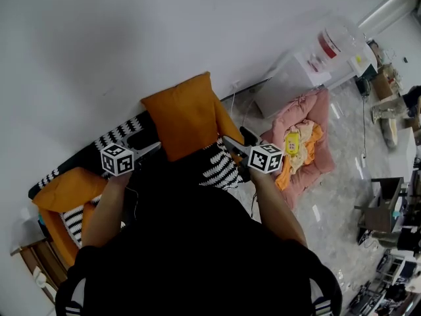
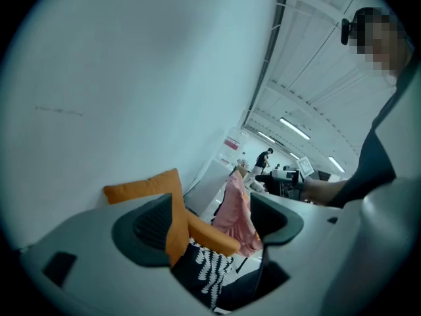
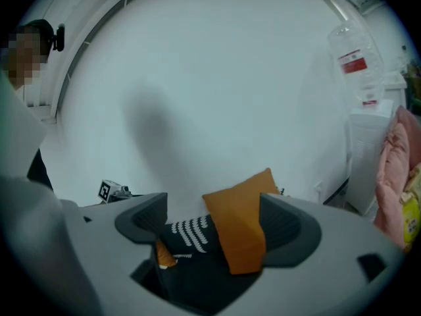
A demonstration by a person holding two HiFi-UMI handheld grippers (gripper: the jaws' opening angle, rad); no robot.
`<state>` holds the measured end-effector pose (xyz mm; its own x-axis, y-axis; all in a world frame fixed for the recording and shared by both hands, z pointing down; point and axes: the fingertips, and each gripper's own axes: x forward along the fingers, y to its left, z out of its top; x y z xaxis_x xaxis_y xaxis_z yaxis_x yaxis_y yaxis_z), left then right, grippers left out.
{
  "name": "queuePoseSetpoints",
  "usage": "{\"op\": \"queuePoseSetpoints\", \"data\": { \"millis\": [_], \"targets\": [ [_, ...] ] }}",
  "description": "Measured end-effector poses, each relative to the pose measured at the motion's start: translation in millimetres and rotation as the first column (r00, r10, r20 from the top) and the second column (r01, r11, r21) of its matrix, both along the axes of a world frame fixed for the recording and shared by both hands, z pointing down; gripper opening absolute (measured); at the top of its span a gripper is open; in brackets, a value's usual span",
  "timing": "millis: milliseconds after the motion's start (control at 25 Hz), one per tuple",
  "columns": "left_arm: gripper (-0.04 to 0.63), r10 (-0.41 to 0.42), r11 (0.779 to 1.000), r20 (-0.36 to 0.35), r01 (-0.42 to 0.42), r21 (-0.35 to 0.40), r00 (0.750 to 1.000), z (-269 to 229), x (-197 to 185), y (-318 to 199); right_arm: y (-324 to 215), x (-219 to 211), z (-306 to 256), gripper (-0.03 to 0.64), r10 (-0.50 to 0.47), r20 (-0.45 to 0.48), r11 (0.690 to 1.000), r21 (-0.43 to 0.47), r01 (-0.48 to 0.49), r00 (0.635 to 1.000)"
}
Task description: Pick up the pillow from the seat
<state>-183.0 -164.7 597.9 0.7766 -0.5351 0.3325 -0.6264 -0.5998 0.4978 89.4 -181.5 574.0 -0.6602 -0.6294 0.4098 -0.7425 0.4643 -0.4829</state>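
Against the white wall, at twelve o'clock from the person, the orange pillow (image 1: 187, 114) is standing on edge over the striped seat (image 1: 113, 137), seemingly propped between the two tools. The left gripper (image 1: 152, 149) is coming in at its eight o'clock corner and the right gripper (image 1: 231, 143) at four o'clock. Both are keeping their jaws spread wide and pinching nothing, probably to squeeze the pillow from both sides. The gripper views are showing fabric lying against one pad (image 2: 150, 226) each, while only the head view is showing both tools flanking it.
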Motion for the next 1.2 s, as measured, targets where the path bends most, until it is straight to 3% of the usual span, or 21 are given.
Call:
{"op": "queuePoseSetpoints", "data": {
  "millis": [560,1200],
  "targets": [
    [0.379,-0.142,0.989,0.029,0.142,-0.025,0.989,5.4,3.2,-14.4,-59.2,10.3,11.5,0.425,-0.116,0.013,0.993,-0.012,0.116,0.993],
    [0.379,-0.279,0.956,0.083,0.285,-0.064,0.957,21.0,7.1,-33.3,-114.2,44.7,54.0,0.425,-0.199,-0.016,0.977,-0.081,0.197,0.980]
  ]
}}
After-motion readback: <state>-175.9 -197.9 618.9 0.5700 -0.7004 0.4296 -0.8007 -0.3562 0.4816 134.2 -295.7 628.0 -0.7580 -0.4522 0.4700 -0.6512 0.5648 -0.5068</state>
